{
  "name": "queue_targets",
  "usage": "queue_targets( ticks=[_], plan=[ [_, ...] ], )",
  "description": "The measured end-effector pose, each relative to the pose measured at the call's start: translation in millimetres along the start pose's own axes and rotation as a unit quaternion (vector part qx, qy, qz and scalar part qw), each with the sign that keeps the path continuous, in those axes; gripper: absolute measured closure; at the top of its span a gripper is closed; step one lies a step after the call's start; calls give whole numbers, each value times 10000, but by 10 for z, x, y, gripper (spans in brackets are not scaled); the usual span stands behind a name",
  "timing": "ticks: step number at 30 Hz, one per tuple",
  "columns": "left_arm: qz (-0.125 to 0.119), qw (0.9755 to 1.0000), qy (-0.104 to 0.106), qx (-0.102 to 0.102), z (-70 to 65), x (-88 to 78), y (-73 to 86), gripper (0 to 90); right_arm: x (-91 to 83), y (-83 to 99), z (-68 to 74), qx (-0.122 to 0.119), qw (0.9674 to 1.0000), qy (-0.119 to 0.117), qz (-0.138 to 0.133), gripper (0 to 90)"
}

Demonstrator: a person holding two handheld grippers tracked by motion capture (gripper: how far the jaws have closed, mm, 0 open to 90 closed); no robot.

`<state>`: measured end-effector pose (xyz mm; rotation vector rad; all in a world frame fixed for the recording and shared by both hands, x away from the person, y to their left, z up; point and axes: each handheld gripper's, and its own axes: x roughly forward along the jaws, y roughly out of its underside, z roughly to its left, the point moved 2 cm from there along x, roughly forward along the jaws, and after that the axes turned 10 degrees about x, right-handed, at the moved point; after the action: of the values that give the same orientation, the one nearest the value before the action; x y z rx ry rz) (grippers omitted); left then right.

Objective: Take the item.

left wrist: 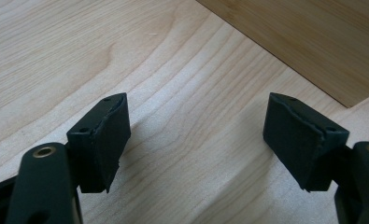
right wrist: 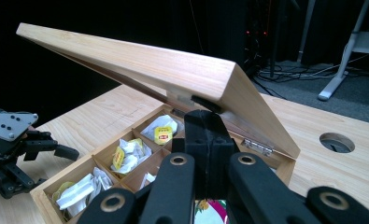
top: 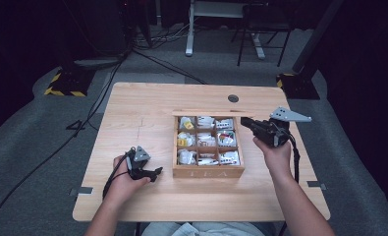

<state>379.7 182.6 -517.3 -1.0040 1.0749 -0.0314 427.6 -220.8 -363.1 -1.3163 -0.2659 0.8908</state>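
A: At table centre, item one: pale wooden tea box [top: 208,171] with nine compartments and "TEA" on its front wall, standing on the light wooden table [top: 147,123]. Its flat wooden hinged lid [right wrist: 173,70] is raised and tilted over the open compartments, hinges at the far wall.

B: Contents?

A: White paper tea sachets [right wrist: 128,151], some with yellow tags, spread across the compartments. Exact count per compartment cannot be told.

B: Item two, the right gripper?

A: Right gripper [right wrist: 205,109], black, held at the box's right side near the back. Its jaws are pressed together with no gap, and their tips sit against the underside edge of the lid. The lid rests on the tips rather than being pinched between them, as far as the right gripper view shows.

B: Item three?

A: Left gripper [top: 154,173], black, resting low on the table just left of the box's front corner. Jaws released and spread wide, only bare wood between the pads [left wrist: 108,140]. It touches nothing of the box.

B: Step in hand?

A: Judged: the lid is mid-swing, propped partway by the right gripper. Whether it is being opened or lowered cannot be told.

B: Next move calls for?

A: Judged: a slow arc that follows the hinge, tips kept under the lid's edge so it does not slip off and slam. The left gripper may steady the front wall if the box starts to slide.
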Motion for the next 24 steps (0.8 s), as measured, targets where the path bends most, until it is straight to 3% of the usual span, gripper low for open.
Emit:
queue_targets(
  ticks=[9,12,16,24],
  plan=[
    [-16,10000,33,0,7,-12,1,256,-7,-4,-9,4,10000,-15,26,899],
    [5,9999,134,-49,5,-51,-20,282,-8,-10,-15,30,10000,-27,20,899],
    [-102,9998,158,-11,3,-127,-83,286,-10,-15,-23,30,10000,-36,22,899],
    [-482,9984,260,-131,-6,-277,-237,296,-14,-27,-40,49,9999,-91,22,898]
  ],
)
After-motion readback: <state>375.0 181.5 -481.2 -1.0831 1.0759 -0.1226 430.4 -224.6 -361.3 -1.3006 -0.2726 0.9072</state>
